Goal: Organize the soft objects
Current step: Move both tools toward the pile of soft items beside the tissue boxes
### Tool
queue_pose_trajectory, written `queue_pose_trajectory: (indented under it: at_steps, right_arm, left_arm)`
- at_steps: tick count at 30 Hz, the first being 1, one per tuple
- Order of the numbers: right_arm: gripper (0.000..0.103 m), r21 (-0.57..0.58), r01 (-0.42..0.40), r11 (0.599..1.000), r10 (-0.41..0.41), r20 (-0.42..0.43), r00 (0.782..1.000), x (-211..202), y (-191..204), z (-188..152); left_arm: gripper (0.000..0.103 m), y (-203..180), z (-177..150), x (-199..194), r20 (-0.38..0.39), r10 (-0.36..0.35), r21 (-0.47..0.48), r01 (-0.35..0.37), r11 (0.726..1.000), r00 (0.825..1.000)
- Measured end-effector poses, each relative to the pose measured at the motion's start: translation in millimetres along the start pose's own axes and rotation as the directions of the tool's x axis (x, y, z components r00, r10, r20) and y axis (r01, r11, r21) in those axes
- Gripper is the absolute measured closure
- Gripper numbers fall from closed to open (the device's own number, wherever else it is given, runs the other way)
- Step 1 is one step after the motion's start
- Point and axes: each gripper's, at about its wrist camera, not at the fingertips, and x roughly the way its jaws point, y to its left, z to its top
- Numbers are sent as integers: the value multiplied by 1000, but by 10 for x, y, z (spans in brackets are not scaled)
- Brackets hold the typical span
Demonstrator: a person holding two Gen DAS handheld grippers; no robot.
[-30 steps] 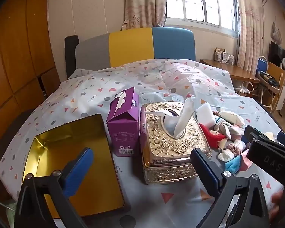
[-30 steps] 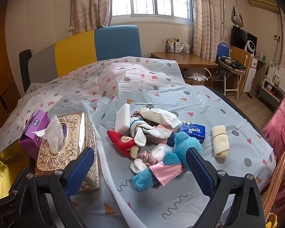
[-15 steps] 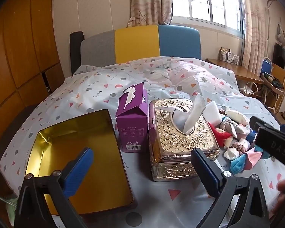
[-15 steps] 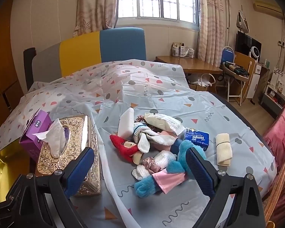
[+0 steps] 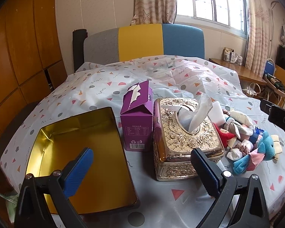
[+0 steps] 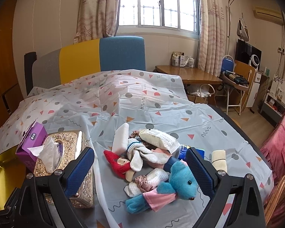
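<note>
Right gripper (image 6: 139,171): spread wide, empty, held above the pile of soft items.
Left gripper (image 5: 142,171): spread wide, empty, held between the tin and the tissue box.
Blue bear (image 6: 172,188): lay directly ahead of the right gripper, between its fingers in view, not touched; long axis ran across the jaw line, head towards the right finger.
Pile (image 6: 142,155): red doll, white socks, scrunchie and packet sat just beyond the bear, touching one another.
Tin (image 5: 81,163): open, empty, under the left gripper's left finger.
Tissue box (image 5: 186,136): stood between tin and pile.
Nearer hand: right, judged best placed for the bear.
Likely route: leftward, past the tissue box, to the tin.
</note>
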Motion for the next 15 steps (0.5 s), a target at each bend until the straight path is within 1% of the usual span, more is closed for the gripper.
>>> queue_pose_trajectory:
  at_steps: [9, 15]
  right_arm:
    - [5, -15, -14, 1000, 15, 33, 999, 153, -160, 154]
    - [5, -47, 8, 999, -6, 43, 999, 504, -346, 231]
  left_arm:
    - [0, 28, -6, 32, -7, 7, -3, -7, 1000, 1000]
    - [0, 46, -29, 42, -13, 20, -2, -20, 1000, 1000]
